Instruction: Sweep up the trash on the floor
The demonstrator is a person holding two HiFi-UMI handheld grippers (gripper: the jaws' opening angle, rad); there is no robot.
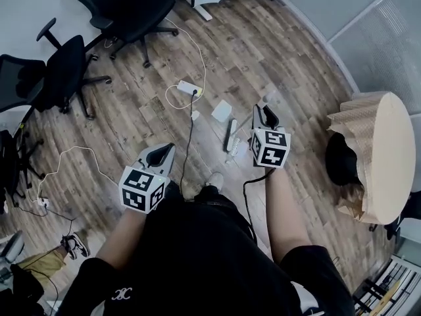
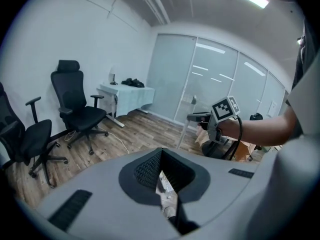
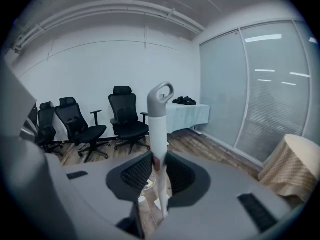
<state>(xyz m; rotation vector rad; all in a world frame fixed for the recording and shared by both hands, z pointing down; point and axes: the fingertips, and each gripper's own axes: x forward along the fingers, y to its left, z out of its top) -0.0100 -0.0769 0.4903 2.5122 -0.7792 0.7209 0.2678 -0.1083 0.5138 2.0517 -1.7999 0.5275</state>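
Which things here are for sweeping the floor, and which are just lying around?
For the job:
- white broom handle with grey loop top, clamped in the right hand-held gripper
- white paper scrap on the wooden floor

Just lying about:
- black office chairs
- white power strip with its cable
- round table under tan cloth
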